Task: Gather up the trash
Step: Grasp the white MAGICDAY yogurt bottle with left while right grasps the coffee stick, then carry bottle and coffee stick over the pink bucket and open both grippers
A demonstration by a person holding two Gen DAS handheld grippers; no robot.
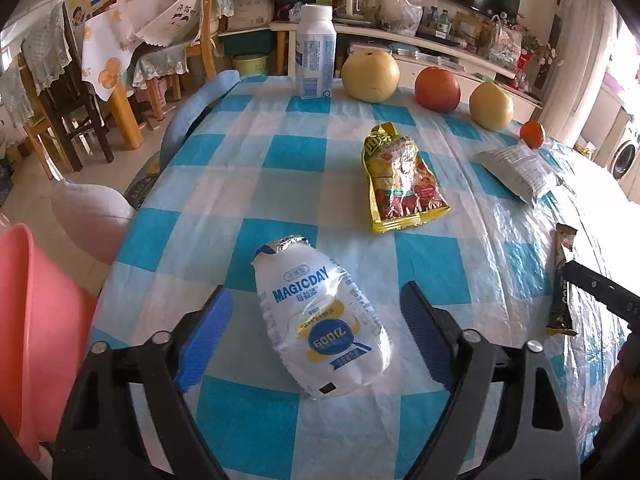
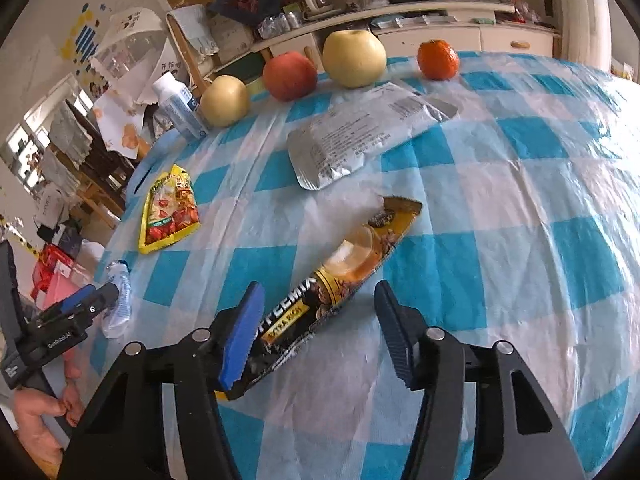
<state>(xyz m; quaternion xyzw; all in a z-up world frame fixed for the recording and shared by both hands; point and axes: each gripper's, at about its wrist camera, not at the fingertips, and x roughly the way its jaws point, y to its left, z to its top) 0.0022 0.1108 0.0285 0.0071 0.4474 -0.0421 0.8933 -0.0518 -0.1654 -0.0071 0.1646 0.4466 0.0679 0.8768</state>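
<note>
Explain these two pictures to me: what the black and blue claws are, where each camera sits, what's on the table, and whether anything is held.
A person holds a two-finger gripper in each hand, each carrying its own camera. The left gripper straddles a white pouch; the right gripper straddles a coffee sachet. Neither is clamped yet. On the checked tablecloth also lie a yellow snack bag, a silver packet, fruit and a white bottle.

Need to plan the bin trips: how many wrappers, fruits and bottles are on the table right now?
Wrappers: 4: white pouch, yellow snack bag, silver pouch, coffee sachet
Fruits: 4: pear, apple, pear, tangerine
Bottles: 1: bottle
Total: 9
</note>
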